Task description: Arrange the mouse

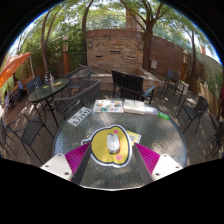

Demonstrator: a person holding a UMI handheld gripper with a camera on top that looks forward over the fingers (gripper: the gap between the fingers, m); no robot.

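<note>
A grey-white mouse (pixel 113 145) lies on a yellow mouse pad (pixel 97 150) on a round glass table (pixel 150 130). My gripper (pixel 112 152) is low over the table with its magenta-padded fingers (pixel 72 158) either side of the yellow pad. The mouse stands between the fingers with a gap at each side and rests on the pad. The fingers are open.
Booklets (pixel 108 105) and papers (pixel 142 107) lie at the table's far side, with a small card (pixel 80 115) to the left. Black metal chairs (pixel 127 85) ring the table. Another table with chairs (pixel 45 92) stands left. A brick wall (pixel 112 45) is behind.
</note>
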